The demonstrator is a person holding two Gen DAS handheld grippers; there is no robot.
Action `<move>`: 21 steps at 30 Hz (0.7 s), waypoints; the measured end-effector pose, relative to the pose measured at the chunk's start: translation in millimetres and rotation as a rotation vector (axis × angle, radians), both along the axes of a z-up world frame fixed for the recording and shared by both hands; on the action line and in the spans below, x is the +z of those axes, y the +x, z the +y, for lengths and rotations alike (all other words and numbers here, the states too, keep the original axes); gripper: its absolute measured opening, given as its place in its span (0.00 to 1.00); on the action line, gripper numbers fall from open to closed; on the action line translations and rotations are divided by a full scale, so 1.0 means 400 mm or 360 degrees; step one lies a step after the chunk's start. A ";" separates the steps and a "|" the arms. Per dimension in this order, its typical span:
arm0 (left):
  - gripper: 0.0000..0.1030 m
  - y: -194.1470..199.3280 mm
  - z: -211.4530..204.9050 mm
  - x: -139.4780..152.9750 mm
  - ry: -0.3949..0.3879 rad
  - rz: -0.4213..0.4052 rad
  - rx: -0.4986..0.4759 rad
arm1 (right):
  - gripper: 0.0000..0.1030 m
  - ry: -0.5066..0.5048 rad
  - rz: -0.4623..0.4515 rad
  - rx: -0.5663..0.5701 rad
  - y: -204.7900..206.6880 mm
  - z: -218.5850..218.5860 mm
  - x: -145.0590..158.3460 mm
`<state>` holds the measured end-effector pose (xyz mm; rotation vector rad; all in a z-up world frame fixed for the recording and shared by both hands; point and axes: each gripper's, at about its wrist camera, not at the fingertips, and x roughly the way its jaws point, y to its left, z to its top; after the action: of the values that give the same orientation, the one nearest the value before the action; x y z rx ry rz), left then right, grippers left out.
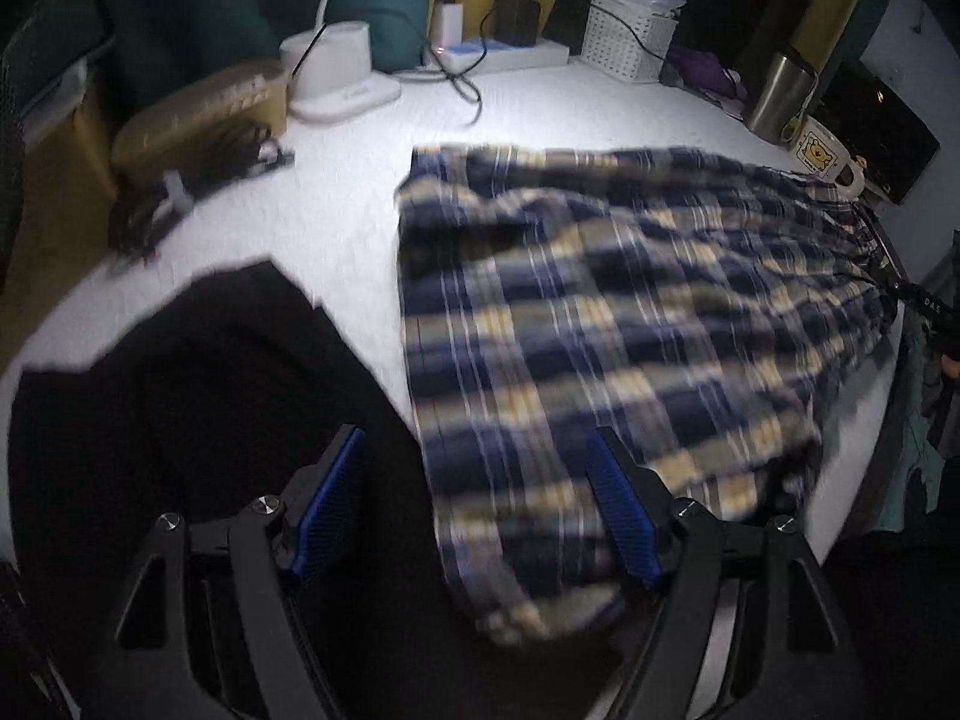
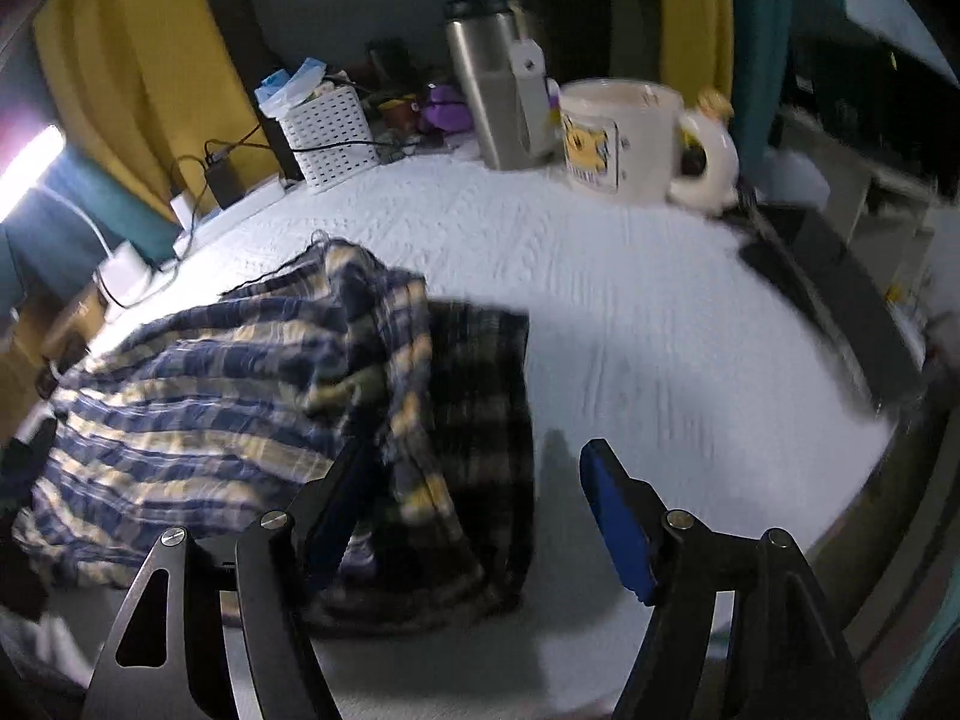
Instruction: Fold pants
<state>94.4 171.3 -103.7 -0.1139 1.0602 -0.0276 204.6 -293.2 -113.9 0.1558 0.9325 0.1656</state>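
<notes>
Pants (image 1: 606, 324) in blue, cream and dark plaid lie spread and rumpled across the middle of the white-covered bench (image 1: 336, 204), reaching toward its right edge in the left wrist view; in the right wrist view one end (image 2: 468, 420) is doubled over itself in a darker heap. A black cloth (image 1: 198, 396) lies beside the pants at the near left edge, not clearly touching them. Along the far edge stand a lamp base (image 1: 342, 72), a power strip (image 1: 510, 54) with plugged chargers, a white basket (image 1: 630, 36), a steel tumbler (image 2: 486, 102) and a mug (image 2: 630, 138) with a yellow picture, the mug just beside the tumbler near the far right corner. The left hand-held gripper (image 1: 474, 504) hovers with its jaws spread wide over the near end of the pants, holding nothing. The right hand-held gripper (image 2: 480, 510) is also spread wide, its left finger (image 2: 342, 504) against the doubled end; whether it touches the cloth is unclear through the blur.
</notes>
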 end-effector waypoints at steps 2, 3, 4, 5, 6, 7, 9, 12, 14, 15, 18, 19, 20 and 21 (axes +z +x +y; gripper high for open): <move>0.73 -0.027 0.001 -0.010 -0.0032 0.0004 0.0022 | 0.71 0.0067 0.0020 -0.0009 -0.011 0.005 -0.011; 0.73 -0.039 -0.003 -0.010 -0.0036 0.0000 0.0021 | 0.71 0.0093 0.0027 -0.0014 -0.020 0.007 -0.017; 0.73 -0.052 -0.009 -0.006 -0.0039 -0.0018 0.0009 | 0.71 0.0125 0.0036 -0.0013 -0.025 0.010 -0.021; 0.73 -0.062 -0.013 -0.003 -0.0042 -0.0028 0.0002 | 0.71 0.0156 0.0039 -0.0024 -0.031 0.014 -0.024; 0.73 -0.076 -0.019 0.005 -0.0050 -0.0045 -0.0018 | 0.71 0.0167 0.0028 -0.0039 -0.039 0.015 -0.026; 0.73 -0.084 -0.023 0.010 -0.0055 -0.0056 -0.0033 | 0.71 0.0165 0.0016 -0.0044 -0.045 0.020 -0.027; 0.73 -0.097 -0.030 0.014 -0.0083 -0.0076 -0.0071 | 0.69 0.0123 -0.0021 -0.0026 -0.053 0.033 -0.029; 0.73 -0.099 -0.036 0.001 -0.0127 -0.0063 -0.0091 | 0.33 0.0109 -0.0057 0.0020 -0.047 0.040 -0.040; 0.72 -0.096 -0.040 -0.013 -0.0174 -0.0064 -0.0114 | 0.30 0.0104 -0.0076 0.0027 -0.039 0.033 -0.038; 0.57 -0.094 -0.044 -0.017 -0.0182 -0.0078 -0.0123 | 0.29 0.0091 -0.0094 0.0026 -0.033 0.029 -0.032; 0.07 -0.078 -0.056 -0.025 -0.0193 -0.0075 -0.0163 | 0.26 0.0031 -0.0143 0.0009 -0.003 0.013 -0.010; 0.06 -0.071 -0.060 -0.022 -0.0195 -0.0091 -0.0175 | 0.26 0.0011 -0.0163 0.0006 0.011 0.005 0.001; 0.03 -0.066 -0.064 -0.015 -0.0189 -0.0111 -0.0184 | 0.25 0.0000 -0.0175 0.0004 0.021 0.000 0.008; 0.02 -0.061 -0.074 0.001 -0.0158 -0.0156 -0.0183 | 0.25 -0.0028 -0.0199 0.0014 0.039 -0.006 0.025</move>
<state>69.9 141.8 -103.4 -0.1398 0.9666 -0.1877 220.1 -295.5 -104.0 0.1235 0.8101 0.1731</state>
